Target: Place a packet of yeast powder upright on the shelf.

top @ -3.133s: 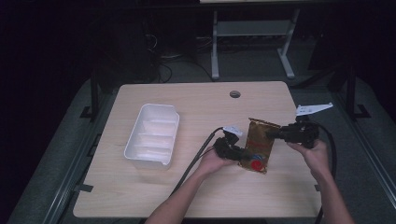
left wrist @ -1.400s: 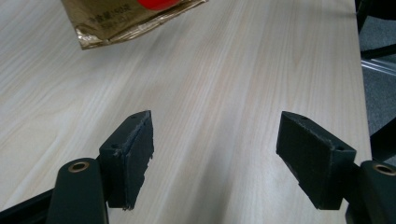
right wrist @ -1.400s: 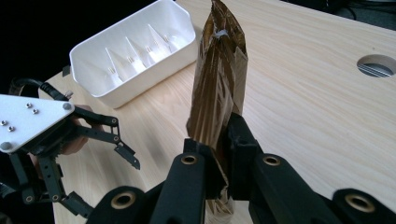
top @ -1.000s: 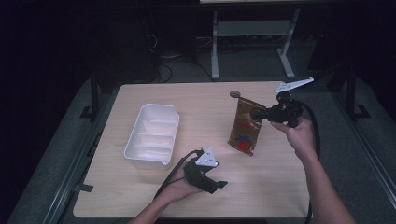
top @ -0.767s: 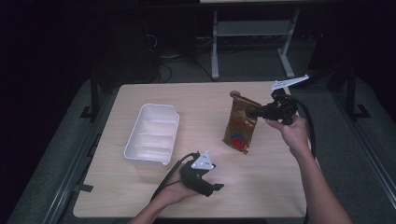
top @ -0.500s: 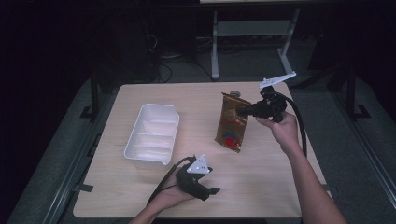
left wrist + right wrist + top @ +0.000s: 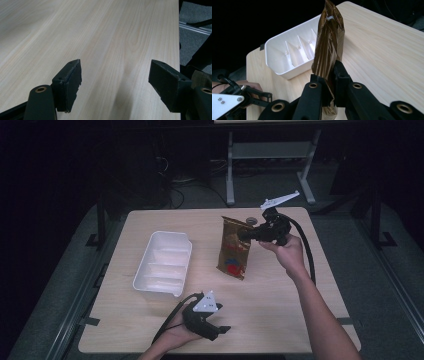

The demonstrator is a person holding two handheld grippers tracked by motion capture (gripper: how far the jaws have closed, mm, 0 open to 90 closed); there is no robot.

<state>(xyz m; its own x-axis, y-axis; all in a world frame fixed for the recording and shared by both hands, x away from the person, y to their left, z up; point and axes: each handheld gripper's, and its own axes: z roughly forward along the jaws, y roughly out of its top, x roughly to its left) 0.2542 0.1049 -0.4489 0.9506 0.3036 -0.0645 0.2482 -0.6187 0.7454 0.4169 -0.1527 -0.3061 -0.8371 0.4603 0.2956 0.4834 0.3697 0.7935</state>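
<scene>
You are holding a brown snack bag (image 7: 234,248) in the air over the table (image 7: 280,295), your right hand-held gripper (image 7: 248,234) pinching its upper side edge. It is hanging just right of the white tray (image 7: 162,263), probably on its way there. Its long axis is running nearly upright, sealed top up and leaning slightly away from you. Your left hand-held gripper (image 7: 220,330) is sitting wide and empty near the front edge. Next, you are likely needing to carry the bag left and lay it flat.
</scene>
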